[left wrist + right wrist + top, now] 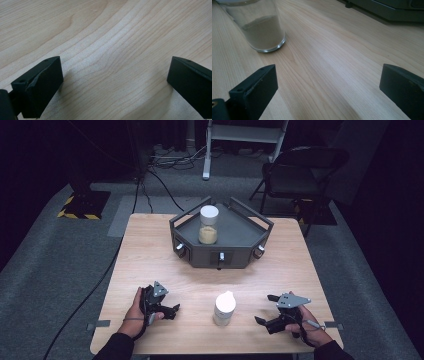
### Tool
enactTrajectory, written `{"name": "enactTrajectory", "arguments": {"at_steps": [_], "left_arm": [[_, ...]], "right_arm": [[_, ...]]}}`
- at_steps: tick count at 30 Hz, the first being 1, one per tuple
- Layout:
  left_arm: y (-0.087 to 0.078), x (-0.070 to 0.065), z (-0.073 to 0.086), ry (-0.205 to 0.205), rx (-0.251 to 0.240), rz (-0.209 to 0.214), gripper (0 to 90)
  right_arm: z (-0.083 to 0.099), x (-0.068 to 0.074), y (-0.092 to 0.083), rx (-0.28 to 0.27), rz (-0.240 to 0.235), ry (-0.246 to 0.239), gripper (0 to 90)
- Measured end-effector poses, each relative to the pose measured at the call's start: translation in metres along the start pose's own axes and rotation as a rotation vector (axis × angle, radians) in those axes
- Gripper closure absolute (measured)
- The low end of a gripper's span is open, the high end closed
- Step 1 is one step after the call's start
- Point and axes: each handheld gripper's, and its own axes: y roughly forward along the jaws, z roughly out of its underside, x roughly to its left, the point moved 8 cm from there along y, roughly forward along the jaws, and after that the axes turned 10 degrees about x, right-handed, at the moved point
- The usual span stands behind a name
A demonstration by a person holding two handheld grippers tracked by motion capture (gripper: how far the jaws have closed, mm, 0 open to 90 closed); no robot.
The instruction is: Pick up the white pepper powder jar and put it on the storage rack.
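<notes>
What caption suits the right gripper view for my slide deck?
Open right gripper over the wooden table, a powder-filled glass jar standing ahead.

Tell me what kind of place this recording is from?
Probably a lab or studio data-collection setup, not a home. A lone wooden table stands on grey carpet with dark surroundings, cables run across the floor, yellow-black hazard tape marks a stand base, and a folding chair sits behind.

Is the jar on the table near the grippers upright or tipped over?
Upright: the jar stands on its base, white lid on top, between the two grippers.
</notes>
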Motion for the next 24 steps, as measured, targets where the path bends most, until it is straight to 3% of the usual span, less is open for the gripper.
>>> {"name": "enactTrajectory", "arguments": {"at_steps": [24], "left_arm": [[0.000, 0.000, 0.000, 0.000, 0.000, 0.001, 0.0]], "right_arm": [[-0.022, 0.018, 0.025, -0.024, -0.094, -0.030, 1.3]]}}
